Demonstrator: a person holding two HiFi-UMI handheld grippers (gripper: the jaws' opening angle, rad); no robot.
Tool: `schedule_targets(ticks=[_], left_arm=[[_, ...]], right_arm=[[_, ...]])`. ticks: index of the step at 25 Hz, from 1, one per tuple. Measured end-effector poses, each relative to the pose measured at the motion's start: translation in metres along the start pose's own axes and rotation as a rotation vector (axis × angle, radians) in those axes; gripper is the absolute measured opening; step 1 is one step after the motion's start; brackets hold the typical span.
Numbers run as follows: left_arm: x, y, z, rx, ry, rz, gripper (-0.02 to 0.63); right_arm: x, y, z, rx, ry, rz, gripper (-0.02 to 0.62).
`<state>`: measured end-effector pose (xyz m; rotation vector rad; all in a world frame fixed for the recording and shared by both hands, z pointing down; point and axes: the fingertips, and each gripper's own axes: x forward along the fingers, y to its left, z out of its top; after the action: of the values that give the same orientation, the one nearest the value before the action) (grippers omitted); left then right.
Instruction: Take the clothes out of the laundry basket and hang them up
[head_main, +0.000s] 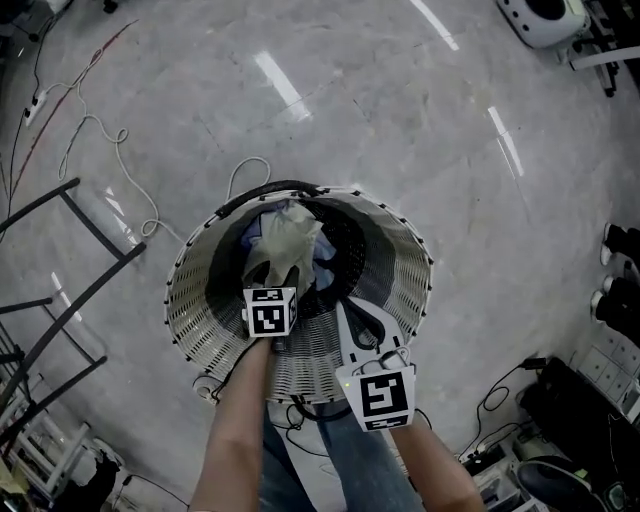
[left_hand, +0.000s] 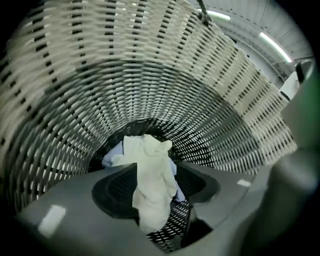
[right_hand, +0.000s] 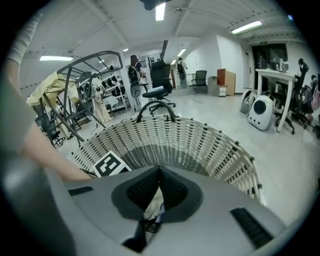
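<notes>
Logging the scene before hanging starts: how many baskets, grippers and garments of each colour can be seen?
Wicker laundry basket: 1
Grippers (left gripper, right gripper): 2
Cream garment: 1
Light blue cloth: 1
Total: 5; more may lie underneath.

Premises: an open-plan lab or workshop office. Noted: polished concrete floor (head_main: 400, 120) with loose cables (head_main: 96, 120) trailing across it. Strip lights (right_hand: 247, 26), an office chair (right_hand: 161, 75), a desk (right_hand: 274, 72) and metal racks (right_hand: 85, 90) share one large room.

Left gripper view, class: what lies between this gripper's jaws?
A cream garment, between the left gripper's parted jaws inside the laundry basket, seen in the left gripper view.
</notes>
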<state>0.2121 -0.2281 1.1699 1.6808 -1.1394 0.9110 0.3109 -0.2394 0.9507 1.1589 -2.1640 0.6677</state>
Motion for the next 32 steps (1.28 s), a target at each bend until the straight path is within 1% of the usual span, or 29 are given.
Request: schedule_targets(ticks=[2,5,7,9,11,12,14,15,17,20,24,27,30,32], left_arm=[[0.018,0.011,-0.011,0.017,0.031,0.012,0.249],[0.042,0.022,-0.033,0.070,0.095,0.019,0.247],[0.055,0.024,-0.042,0.095,0.127,0.021,0.247],[0.065,0.026,-0.045,0.101,0.142,0.026,0.247],[0.070,0.031,-0.046,0.105,0.156,0.048,0.245],[0.071,0.035,-0.047,0.116,0.166,0.072,0.219],[0.070,0.043,-0.053,0.160,0.197,0.130,0.058],[0.068,0.045,-0.056,0.185,0.215,0.148,0.016],[0.063,0.044,-0.057,0.214,0.230,0.144,0.014],[0.048,0.031,-0.042,0.207,0.186,0.096,0.012],[0.009,0.006,-0.019,0.178,0.115,0.021,0.011],[-0.032,-0.015,0.003,0.161,0.028,-0.062,0.011],[-0.086,-0.035,0.025,0.194,-0.072,-0.141,0.011],[-0.123,-0.044,0.036,0.229,-0.118,-0.172,0.009]], right_arm=[[0.011,-0.004,-0.005,-0.018,0.001,-0.004,0.002],[0.025,-0.005,-0.002,-0.041,-0.016,0.001,0.002],[0.031,-0.007,0.001,-0.025,-0.035,-0.003,0.002],[0.035,-0.010,0.002,0.003,-0.042,-0.012,0.002],[0.037,-0.011,0.001,0.023,-0.040,-0.017,0.002],[0.038,-0.011,0.001,0.027,-0.040,-0.017,0.002],[0.037,-0.011,0.000,0.028,-0.038,-0.022,0.002],[0.036,-0.012,-0.001,0.028,-0.033,-0.029,0.002],[0.033,-0.014,-0.003,0.035,-0.025,-0.051,0.002],[0.023,-0.015,0.001,0.037,-0.018,-0.085,0.002],[0.004,-0.011,0.015,0.048,-0.025,-0.133,0.002],[-0.010,-0.003,0.031,0.044,-0.040,-0.158,0.002],[-0.027,0.008,0.046,0.045,-0.058,-0.176,0.002],[-0.040,0.017,0.055,0.031,-0.057,-0.188,0.002]])
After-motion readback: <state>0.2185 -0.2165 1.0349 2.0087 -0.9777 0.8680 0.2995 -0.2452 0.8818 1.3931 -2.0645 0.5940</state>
